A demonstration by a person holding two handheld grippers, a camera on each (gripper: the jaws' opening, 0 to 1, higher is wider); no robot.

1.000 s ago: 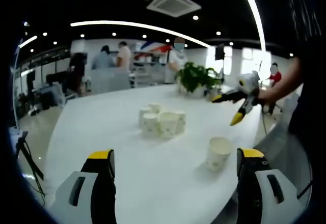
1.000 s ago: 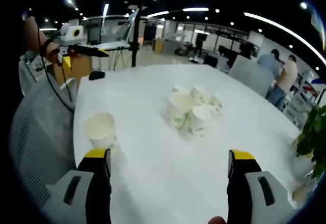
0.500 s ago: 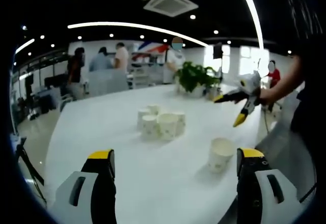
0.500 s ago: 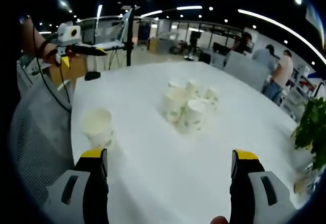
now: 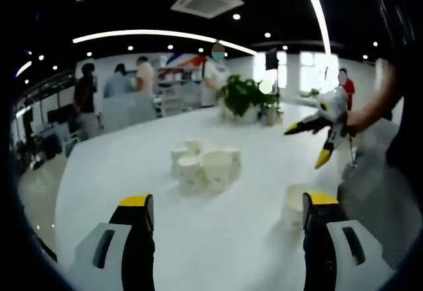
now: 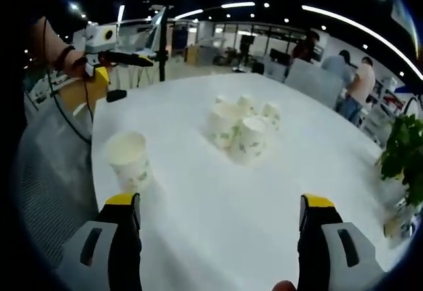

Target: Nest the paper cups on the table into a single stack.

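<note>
Paper cups: a cluster (image 5: 203,166) is seen standing upright mid-bench, at 12 o'clock from the left gripper (image 5: 225,206); in the right gripper view the same cluster (image 6: 240,132) is found at 12 o'clock.
Lone cup: one cup (image 6: 129,161) is set well apart from the cluster, near the bench edge at 10 o'clock from the right gripper (image 6: 220,208); in the left gripper view it (image 5: 293,205) is partly hidden behind the right-hand finger.
Bench: a white top (image 6: 198,192) is shown, with a potted plant (image 5: 243,96) at the far end.
Fingers: both pairs are held spread wide, nothing pinched.
Stage: no nesting appears done yet.
Step in hand, judged: the lone cup is best taken by its rim with light pressure, kept upright, carried over one cluster cup, centred, then lowered straight.
Risk: paper walls can be crushed, neighbours toppled.
</note>
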